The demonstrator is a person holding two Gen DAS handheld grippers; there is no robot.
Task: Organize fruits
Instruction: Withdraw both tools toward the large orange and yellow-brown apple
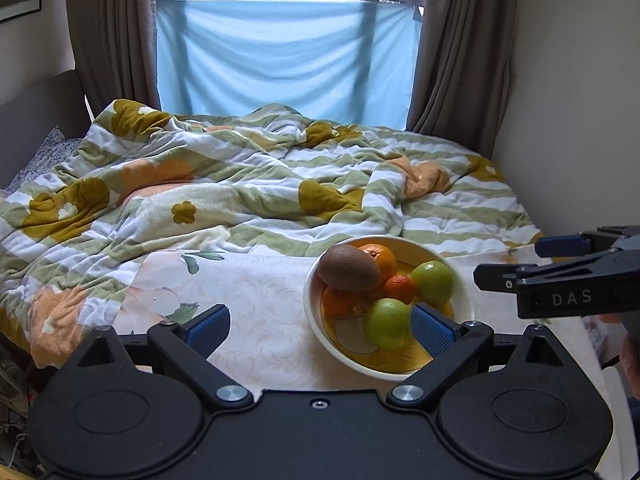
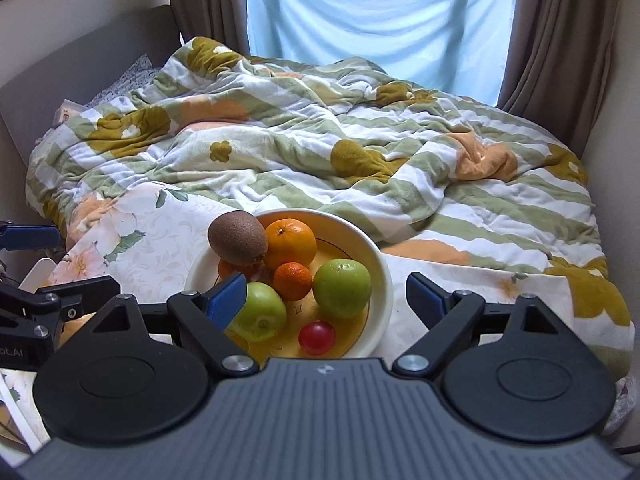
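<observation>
A white bowl with a yellow inside (image 1: 310,304) (image 2: 382,276) stands on a floral cloth and holds fruit. On top lies a brown kiwi (image 1: 348,268) (image 2: 238,238). There are a large orange (image 2: 291,244), a small mandarin (image 2: 292,281), two green apples (image 2: 342,288) (image 2: 260,318) and a small red fruit (image 2: 317,337). My left gripper (image 1: 320,330) is open and empty, left of the bowl, its right finger over the rim. My right gripper (image 2: 326,300) is open and empty, its fingers either side of the bowl's near half.
The floral cloth (image 1: 260,300) covers a small surface in front of a bed with a rumpled striped flower blanket (image 1: 240,184). A window with a blue sheet (image 1: 284,60) and brown curtains lies behind. A wall is close on the right.
</observation>
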